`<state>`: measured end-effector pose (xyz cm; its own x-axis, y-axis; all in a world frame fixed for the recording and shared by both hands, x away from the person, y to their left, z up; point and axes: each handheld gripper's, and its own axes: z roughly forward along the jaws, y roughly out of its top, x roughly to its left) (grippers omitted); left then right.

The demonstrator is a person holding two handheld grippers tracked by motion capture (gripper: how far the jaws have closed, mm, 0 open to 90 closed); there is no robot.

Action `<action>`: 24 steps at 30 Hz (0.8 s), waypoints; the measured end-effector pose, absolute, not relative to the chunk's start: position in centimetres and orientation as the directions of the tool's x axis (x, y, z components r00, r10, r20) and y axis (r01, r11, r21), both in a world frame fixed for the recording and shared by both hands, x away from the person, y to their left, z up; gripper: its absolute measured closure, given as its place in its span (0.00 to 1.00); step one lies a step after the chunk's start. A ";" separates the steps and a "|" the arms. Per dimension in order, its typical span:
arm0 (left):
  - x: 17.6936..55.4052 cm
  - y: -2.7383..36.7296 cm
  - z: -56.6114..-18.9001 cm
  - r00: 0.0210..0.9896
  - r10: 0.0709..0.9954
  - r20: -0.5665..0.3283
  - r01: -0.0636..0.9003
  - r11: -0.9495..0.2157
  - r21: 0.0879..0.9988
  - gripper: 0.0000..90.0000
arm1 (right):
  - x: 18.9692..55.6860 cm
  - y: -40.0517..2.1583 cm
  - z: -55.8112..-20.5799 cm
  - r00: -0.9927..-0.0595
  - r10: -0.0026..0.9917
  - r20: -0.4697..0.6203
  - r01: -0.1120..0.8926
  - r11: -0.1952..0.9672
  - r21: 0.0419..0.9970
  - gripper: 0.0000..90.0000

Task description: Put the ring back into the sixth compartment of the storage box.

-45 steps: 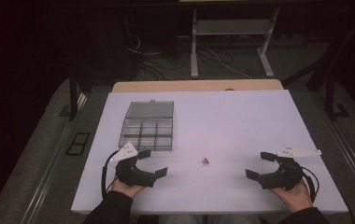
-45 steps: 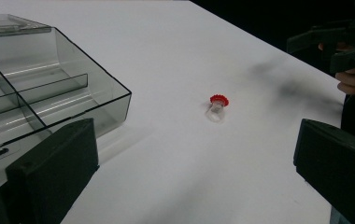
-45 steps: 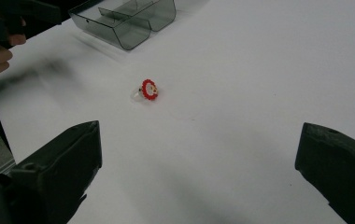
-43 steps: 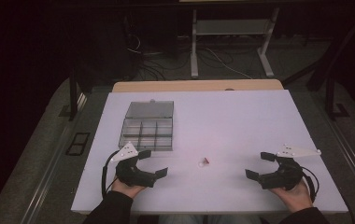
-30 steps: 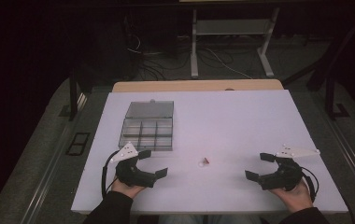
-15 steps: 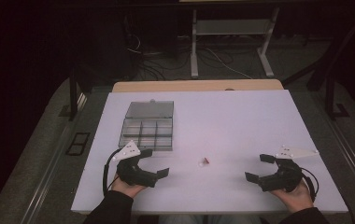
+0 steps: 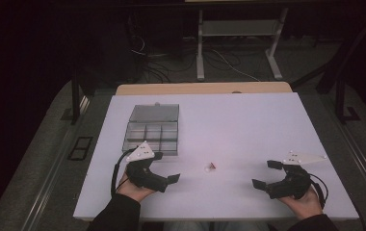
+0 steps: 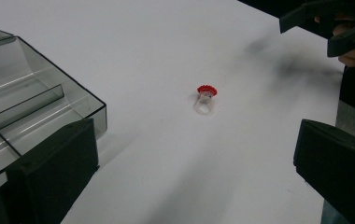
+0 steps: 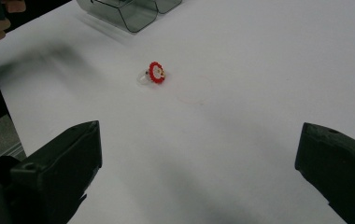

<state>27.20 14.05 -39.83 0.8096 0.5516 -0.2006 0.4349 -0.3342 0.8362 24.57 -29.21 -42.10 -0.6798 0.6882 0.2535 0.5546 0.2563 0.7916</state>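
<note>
Red-topped ring: loose on table, frame centre, between left claw and right claw, both released, empty; compartment box upper left apparently empty; nothing begun.

White table; smoky grey see-through box at its left; near the box, a clear ring with a red scalloped top, white centre; black grippers.
</note>
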 end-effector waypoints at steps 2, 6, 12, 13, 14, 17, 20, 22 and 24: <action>27.3 13.7 -39.7 0.814 0.542 -0.206 0.437 -0.339 0.833 0.00 | 24.6 -29.2 -42.1 -0.680 0.688 0.252 0.553 0.257 0.793 0.01; 27.6 13.1 -39.3 0.825 0.525 -0.209 0.435 -0.355 0.827 0.00 | 24.6 -29.3 -42.1 -0.679 0.689 0.253 0.553 0.254 0.794 0.01; 28.1 12.1 -39.1 0.837 0.511 -0.196 0.424 -0.378 0.823 0.00 | 24.5 -29.4 -42.1 -0.678 0.690 0.254 0.555 0.253 0.793 0.01; 28.2 11.9 -39.1 0.838 0.508 -0.198 0.423 -0.378 0.823 0.00 | 24.5 -29.4 -42.1 -0.679 0.689 0.252 0.553 0.254 0.793 0.01; 28.3 11.7 -39.1 0.840 0.506 -0.198 0.423 -0.380 0.823 0.00 | 24.5 -29.4 -42.1 -0.677 0.690 0.255 0.556 0.253 0.792 0.01; 28.5 11.3 -39.1 0.844 0.498 -0.199 0.424 -0.391 0.817 0.00 | 24.5 -29.4 -42.1 -0.678 0.690 0.255 0.556 0.254 0.792 0.01; 28.8 10.8 -39.0 0.850 0.488 -0.197 0.420 -0.405 0.812 0.00 | 24.5 -29.3 -42.1 -0.679 0.689 0.254 0.556 0.256 0.791 0.01; 28.9 10.5 -38.9 0.852 0.485 -0.197 0.421 -0.411 0.809 0.00 | 24.5 -29.3 -42.1 -0.679 0.689 0.254 0.556 0.256 0.791 0.01; 29.0 10.4 -38.9 0.855 0.481 -0.195 0.418 -0.415 0.808 0.00 | 24.5 -29.3 -42.1 -0.680 0.689 0.252 0.555 0.258 0.791 0.01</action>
<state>29.03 10.37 -38.88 0.8546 0.4812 -0.1952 0.4182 -0.4150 0.8080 24.53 -29.34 -42.14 -0.6796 0.6888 0.2523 0.5549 0.2578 0.7909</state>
